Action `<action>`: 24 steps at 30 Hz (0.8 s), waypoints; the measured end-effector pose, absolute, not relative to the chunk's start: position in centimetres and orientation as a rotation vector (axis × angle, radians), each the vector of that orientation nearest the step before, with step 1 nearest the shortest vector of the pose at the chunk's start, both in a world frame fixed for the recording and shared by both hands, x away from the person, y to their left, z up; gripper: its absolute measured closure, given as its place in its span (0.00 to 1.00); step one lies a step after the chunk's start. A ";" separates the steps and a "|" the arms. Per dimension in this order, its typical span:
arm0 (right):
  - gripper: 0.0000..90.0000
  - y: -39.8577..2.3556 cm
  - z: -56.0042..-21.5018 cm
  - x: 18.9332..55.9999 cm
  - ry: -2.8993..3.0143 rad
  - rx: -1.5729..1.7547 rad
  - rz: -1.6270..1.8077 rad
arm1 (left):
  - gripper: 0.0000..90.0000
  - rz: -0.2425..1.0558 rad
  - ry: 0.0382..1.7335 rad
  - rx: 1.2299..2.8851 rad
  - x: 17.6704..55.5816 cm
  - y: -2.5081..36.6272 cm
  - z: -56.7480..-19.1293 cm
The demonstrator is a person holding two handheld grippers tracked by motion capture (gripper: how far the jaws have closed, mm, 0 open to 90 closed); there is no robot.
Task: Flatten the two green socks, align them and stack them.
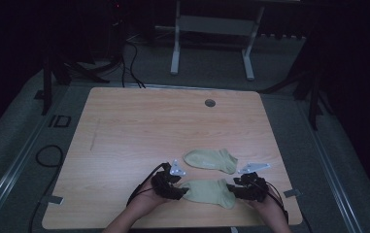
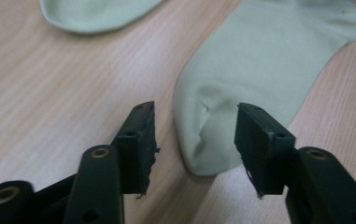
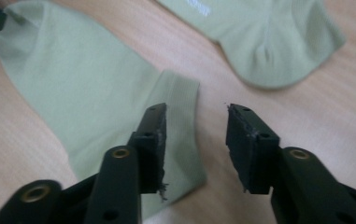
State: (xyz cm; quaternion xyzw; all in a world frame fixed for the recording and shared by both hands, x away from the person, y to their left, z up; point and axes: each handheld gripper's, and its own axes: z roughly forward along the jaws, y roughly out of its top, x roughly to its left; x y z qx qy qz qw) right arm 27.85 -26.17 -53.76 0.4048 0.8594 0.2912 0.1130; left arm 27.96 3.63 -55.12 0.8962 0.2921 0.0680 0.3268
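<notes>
Two pale green ankle socks lie flat on the wooden table [image 1: 139, 131]. The near sock [image 1: 209, 191] stretches between my two grippers, and the far sock [image 1: 211, 160] lies just behind it. My left gripper [image 1: 180, 191] is at the near sock's left end. In the left gripper view its jaws [image 2: 195, 112] stand open with the toe end of the near sock [image 2: 269, 60] between them, the pads off the cloth. My right gripper [image 1: 231, 189] is at the right end. It [image 3: 196, 112] is open over the ribbed cuff of the near sock [image 3: 82, 93], one finger [image 3: 152, 140] above the cloth.
The far sock [image 2: 96, 14] [image 3: 269, 37] lies close beyond both grippers. A round cable hole [image 1: 210, 103] sits near the table's far edge. The table's front edge runs just under the person's hands. A white stand [image 1: 211, 29] and cables are on the floor beyond.
</notes>
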 end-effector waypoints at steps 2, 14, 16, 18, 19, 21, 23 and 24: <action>0.67 -26.2 -54.1 27.4 2.533 1.179 0.835 | 0.59 0.177 0.761 2.355 27.8 3.6 -55.3; 0.91 -25.1 -55.0 26.1 2.547 1.094 0.767 | 0.95 0.185 0.772 2.348 27.1 3.5 -55.9; 0.92 -24.9 -54.9 26.0 2.546 1.093 0.760 | 0.96 0.191 0.775 2.347 26.9 3.4 -55.8; 0.93 -24.8 -54.8 25.8 2.554 1.090 0.766 | 0.96 0.201 0.780 2.339 26.8 3.4 -55.6; 0.93 -24.7 -54.4 25.7 2.545 1.083 0.780 | 0.97 0.203 0.778 2.337 26.8 3.4 -55.4; 0.93 -24.7 -54.1 25.7 2.539 1.085 0.794 | 0.97 0.211 0.779 2.324 27.0 3.5 -54.8; 0.93 -25.0 -53.4 25.9 2.525 1.088 0.820 | 0.97 0.216 0.790 2.297 27.3 3.7 -54.1; 0.93 -25.1 -53.1 26.1 2.513 1.094 0.831 | 0.97 0.225 0.794 2.294 27.5 3.8 -53.7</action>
